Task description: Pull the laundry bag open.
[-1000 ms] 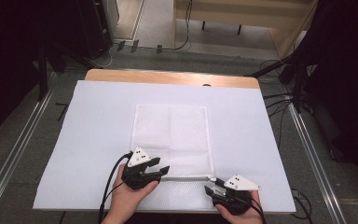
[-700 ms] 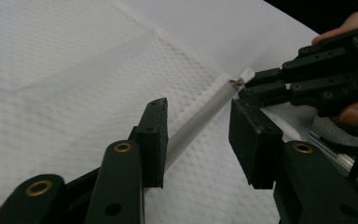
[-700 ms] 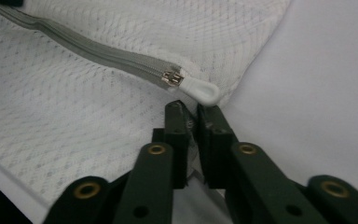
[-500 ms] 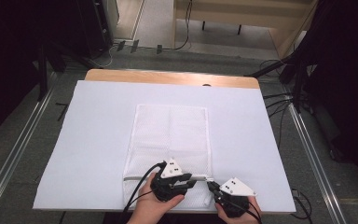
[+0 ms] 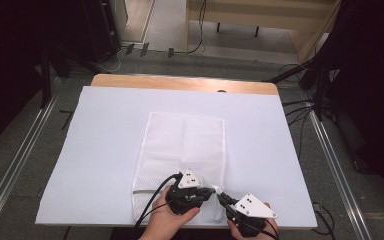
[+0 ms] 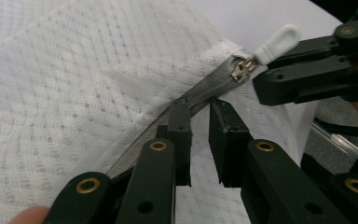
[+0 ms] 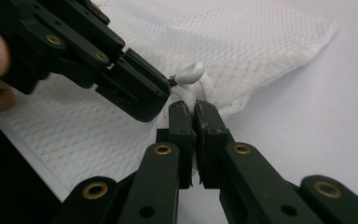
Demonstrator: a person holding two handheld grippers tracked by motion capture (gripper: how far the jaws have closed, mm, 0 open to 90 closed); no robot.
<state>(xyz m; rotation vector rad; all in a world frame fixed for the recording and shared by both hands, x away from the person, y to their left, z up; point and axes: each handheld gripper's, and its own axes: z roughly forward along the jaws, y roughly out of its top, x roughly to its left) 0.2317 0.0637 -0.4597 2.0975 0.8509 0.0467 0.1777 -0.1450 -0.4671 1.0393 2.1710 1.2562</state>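
Observation:
A white mesh bag (image 5: 185, 145) lies flat on the white table cover, its grey zipper (image 6: 168, 121) running along the near edge. The white zipper pull (image 6: 279, 39) sits at the zipper's right end, between the two grippers. My left gripper (image 6: 199, 105) rests its tips on the zipper tape, jaws a narrow gap apart and gripping nothing I can see. My right gripper (image 7: 196, 108) is shut on the bag's mesh just under the pull (image 7: 191, 72). In the high view the left gripper (image 5: 206, 192) and right gripper (image 5: 221, 196) nearly touch at the bag's near right corner.
The white table cover (image 5: 290, 165) spreads wide around the bag, over a wooden tabletop (image 5: 180, 82). Its near edge is just below the hands. Cables trail from both grippers off the front edge. Metal rails (image 5: 15, 165) and a dark floor flank the table.
My left gripper has slid right along the bag's near edge until it meets the right gripper. The bag's near right corner is now bunched up. The right gripper has barely moved.

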